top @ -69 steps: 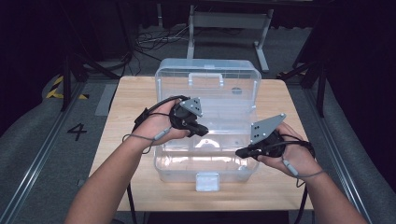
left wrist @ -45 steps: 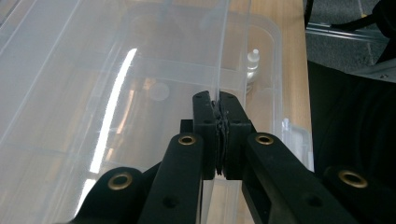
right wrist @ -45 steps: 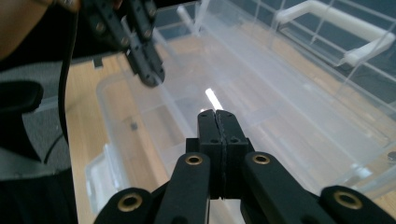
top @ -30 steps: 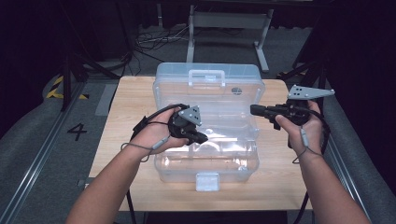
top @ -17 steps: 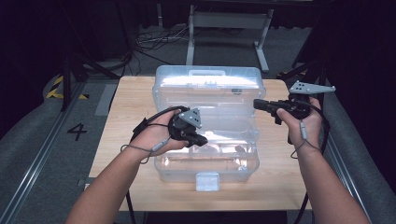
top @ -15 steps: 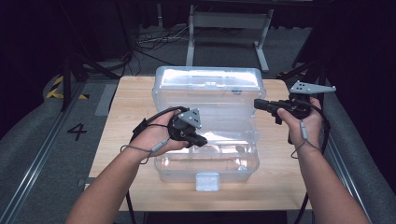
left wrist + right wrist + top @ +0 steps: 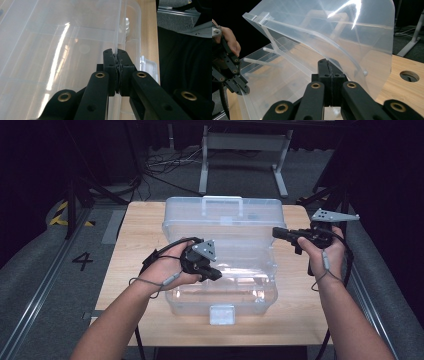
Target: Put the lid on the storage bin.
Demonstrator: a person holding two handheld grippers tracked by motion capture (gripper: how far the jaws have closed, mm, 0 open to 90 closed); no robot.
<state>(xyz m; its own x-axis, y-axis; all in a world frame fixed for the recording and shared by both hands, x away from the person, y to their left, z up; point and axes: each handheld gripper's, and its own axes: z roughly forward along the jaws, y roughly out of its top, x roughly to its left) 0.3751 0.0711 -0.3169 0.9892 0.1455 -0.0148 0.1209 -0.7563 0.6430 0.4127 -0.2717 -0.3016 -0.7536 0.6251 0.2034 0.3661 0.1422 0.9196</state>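
A clear plastic box (image 7: 220,292) stands open on the wooden table (image 7: 135,245). Its lid (image 7: 225,220) with a handle is raised at the back. My left gripper (image 7: 214,274) is shut on the thin left wall of the box (image 7: 75,50), and the left gripper (image 7: 117,53) has that wall's rim pinched between its pads. My right gripper (image 7: 278,233) is held level at the lid's right edge. The right gripper (image 7: 328,62) has its jaws shut, tip against the tilted lid (image 7: 337,32). I cannot tell whether it pinches the lid.
A white latch (image 7: 221,314) hangs on the box's front wall. The table has a round hole (image 7: 409,76) near its right side. A metal stand (image 7: 245,150) and cables lie on the floor behind. In the right gripper view the left gripper (image 7: 229,72) is at the far left.
The right gripper went from the box's front right corner up to the lid's right edge. Since then the lid's top edge has tipped slightly toward me. The left hand kept still.
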